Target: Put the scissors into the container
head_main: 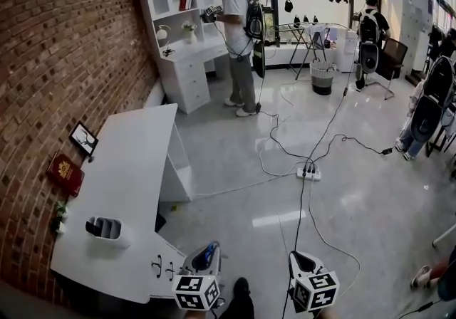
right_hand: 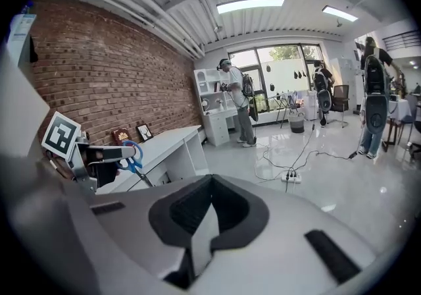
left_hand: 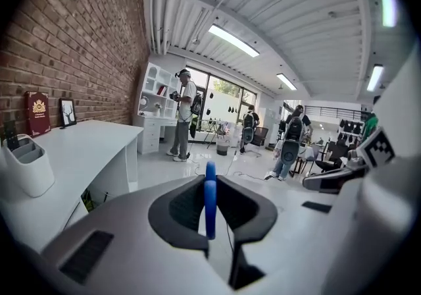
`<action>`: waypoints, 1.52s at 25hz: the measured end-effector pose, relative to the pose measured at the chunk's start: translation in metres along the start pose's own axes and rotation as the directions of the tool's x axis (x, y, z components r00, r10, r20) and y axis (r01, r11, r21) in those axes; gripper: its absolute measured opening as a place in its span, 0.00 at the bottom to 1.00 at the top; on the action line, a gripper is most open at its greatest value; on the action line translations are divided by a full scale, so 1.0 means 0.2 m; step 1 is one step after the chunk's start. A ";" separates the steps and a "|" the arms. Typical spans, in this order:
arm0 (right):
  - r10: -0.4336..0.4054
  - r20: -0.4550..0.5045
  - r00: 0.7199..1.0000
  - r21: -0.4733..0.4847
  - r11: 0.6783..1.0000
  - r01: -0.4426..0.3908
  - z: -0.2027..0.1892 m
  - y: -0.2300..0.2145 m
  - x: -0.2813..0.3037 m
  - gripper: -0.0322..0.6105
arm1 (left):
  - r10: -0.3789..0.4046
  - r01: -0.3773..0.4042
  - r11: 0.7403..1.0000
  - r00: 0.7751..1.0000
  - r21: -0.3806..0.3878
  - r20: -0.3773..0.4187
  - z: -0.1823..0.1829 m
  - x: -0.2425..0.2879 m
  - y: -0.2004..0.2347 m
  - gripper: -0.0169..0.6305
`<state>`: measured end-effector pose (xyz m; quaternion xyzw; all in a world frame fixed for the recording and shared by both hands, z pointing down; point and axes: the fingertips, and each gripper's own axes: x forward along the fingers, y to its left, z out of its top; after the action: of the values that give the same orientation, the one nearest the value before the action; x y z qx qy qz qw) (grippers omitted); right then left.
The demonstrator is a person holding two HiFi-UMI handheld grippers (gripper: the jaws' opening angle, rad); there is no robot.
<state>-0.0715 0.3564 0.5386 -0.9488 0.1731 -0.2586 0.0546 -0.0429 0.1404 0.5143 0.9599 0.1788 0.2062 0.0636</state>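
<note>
A red brick wall (head_main: 64,40) runs along a long white table (head_main: 135,161), with black cables (head_main: 313,147) trailing over the glossy grey floor. Towards the table's near end stands a white plastic container with compartments (head_main: 108,231). The left gripper (left_hand: 210,178) hangs just off the table's near corner. Its jaws are pinched on the handle loop of the blue-handled scissors (right_hand: 133,159), whose blades angle downward, apart from the container. Beside it, the right gripper (right_hand: 210,178) has its jaws pressed together on nothing. Farther off, a person in a white shirt (head_main: 235,25) stands at a white shelf desk (head_main: 189,47).
</note>
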 end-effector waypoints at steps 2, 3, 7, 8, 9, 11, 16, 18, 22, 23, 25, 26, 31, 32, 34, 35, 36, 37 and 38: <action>0.007 -0.010 1.000 -0.006 1.000 -0.007 0.08 0.02 0.16 0.05 | 0.004 -0.004 1.000 1.000 -0.006 -0.005 0.07 0.12 0.12 0.10; 0.010 -0.013 1.000 -0.008 1.000 -0.010 0.13 0.03 0.24 0.05 | 0.006 -0.006 1.000 1.000 -0.007 -0.005 0.10 0.17 0.18 0.10; 0.023 -0.025 0.999 -0.010 1.000 -0.023 0.28 0.08 0.53 0.05 | 0.014 -0.014 1.000 1.000 -0.016 -0.002 0.22 0.35 0.38 0.10; 0.029 -0.028 0.999 -0.014 0.999 -0.030 0.31 0.10 0.58 0.05 | 0.016 -0.016 1.000 1.000 -0.017 -0.001 0.24 0.38 0.42 0.10; 0.037 -0.031 0.999 -0.018 0.999 -0.037 0.34 0.12 0.64 0.05 | 0.020 -0.020 1.000 1.000 -0.019 -0.001 0.26 0.40 0.47 0.10; 0.051 -0.036 0.998 -0.024 0.998 -0.052 0.39 0.17 0.74 0.05 | 0.036 -0.036 0.999 0.999 -0.018 -0.005 0.30 0.43 0.56 0.10; 0.098 -0.067 0.993 -0.072 0.992 -0.102 0.47 0.27 0.96 0.05 | 0.069 -0.067 0.996 0.997 -0.059 0.029 0.36 0.49 0.75 0.10; 0.126 -0.077 0.989 -0.096 0.986 -0.133 0.52 0.33 1.04 0.05 | 0.102 -0.099 0.992 0.994 -0.082 0.038 0.38 0.49 0.82 0.10; 0.186 -0.115 0.976 -0.121 0.972 -0.199 0.59 0.45 1.19 0.05 | 0.160 -0.154 0.979 0.986 -0.131 0.042 0.42 0.46 0.95 0.10; 0.209 -0.121 0.970 -0.125 0.966 -0.224 0.61 0.49 1.24 0.05 | 0.179 -0.171 0.975 0.983 -0.138 0.044 0.43 0.45 0.99 0.10; 0.266 -0.135 0.954 -0.148 0.947 -0.285 0.65 0.59 1.34 0.05 | 0.227 -0.217 0.963 0.972 -0.161 0.051 0.45 0.43 1.08 0.10; 0.295 -0.145 0.945 -0.164 0.934 -0.317 0.66 0.64 1.39 0.05 | 0.255 -0.242 0.954 0.965 -0.175 0.055 0.46 0.43 1.13 0.10; 0.412 -0.208 0.887 -0.201 0.869 -0.451 0.73 0.84 1.67 0.05 | 0.383 -0.363 0.905 0.922 -0.224 0.057 0.49 0.41 1.35 0.10; 0.433 -0.222 0.874 -0.207 0.855 -0.476 0.75 0.88 1.73 0.05 | 0.409 -0.387 0.893 0.911 -0.230 0.057 0.50 0.40 1.39 0.10; 0.472 -0.251 0.845 -0.223 0.822 -0.525 0.79 0.96 1.83 0.05 | 0.462 -0.437 0.866 0.885 -0.245 0.058 0.53 0.39 1.47 0.10; 0.492 -0.263 0.830 -0.230 0.803 -0.550 0.81 1.00 1.88 0.05 | 0.489 -0.461 0.850 0.870 -0.255 0.057 0.54 0.39 1.51 0.10; 0.515 -0.274 0.812 -0.236 0.783 -0.576 0.83 1.04 1.93 0.05 | 0.517 -0.486 0.832 0.854 -0.266 0.056 0.55 0.38 1.54 0.10; 0.537 -0.284 0.794 -0.242 0.761 -0.602 0.85 1.08 1.97 0.05 | 0.545 -0.511 0.813 0.837 -0.278 0.056 0.56 0.37 1.57 0.10; 0.559 -0.295 0.775 -0.248 0.739 -0.627 0.87 1.12 2.01 0.05 | 0.573 -0.536 0.793 0.817 -0.289 0.057 0.57 0.36 1.60 0.10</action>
<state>0.2738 0.0057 0.5344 -0.8072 0.5129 -0.2887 -0.0441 0.1673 -0.1359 0.5002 0.9652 -0.1447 0.1689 0.1378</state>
